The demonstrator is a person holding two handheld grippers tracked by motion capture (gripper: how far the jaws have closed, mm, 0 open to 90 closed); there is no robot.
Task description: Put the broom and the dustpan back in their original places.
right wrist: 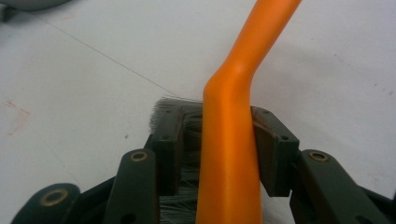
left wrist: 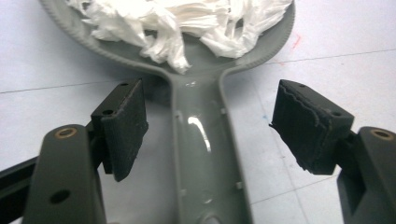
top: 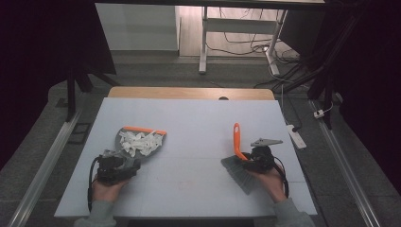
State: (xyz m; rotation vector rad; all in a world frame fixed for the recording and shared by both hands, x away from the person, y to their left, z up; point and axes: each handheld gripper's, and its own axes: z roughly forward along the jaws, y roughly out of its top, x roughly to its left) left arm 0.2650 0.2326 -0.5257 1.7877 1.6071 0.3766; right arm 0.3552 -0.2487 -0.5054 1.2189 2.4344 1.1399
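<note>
Left gripper (left wrist: 205, 130) of mine stands apart astride the grey dustpan handle (left wrist: 205, 154), paper scraps (left wrist: 187, 23) inside; right gripper (right wrist: 219, 149) looks apart too, barely clear of the brush's orange handle (right wrist: 233, 140).

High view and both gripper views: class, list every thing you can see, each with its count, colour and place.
Dustpan: one, grey with an orange edge, left part of the table, handle between the left gripper's jaws.
Paper scraps: a heap, white, in the dustpan.
Brush: one, orange handle and grey bristles, right part of the table.
Table: one, pale cover over a wooden top, centre.
Power strip: one, white, floor to the right of the table.
Cables: several, dark, floor behind the table.
Left gripper: one, black, open, pads clear of the dustpan handle.
Right gripper: one, black, jaws either side of the brush handle.
Hands: two, bottom edge.
</note>
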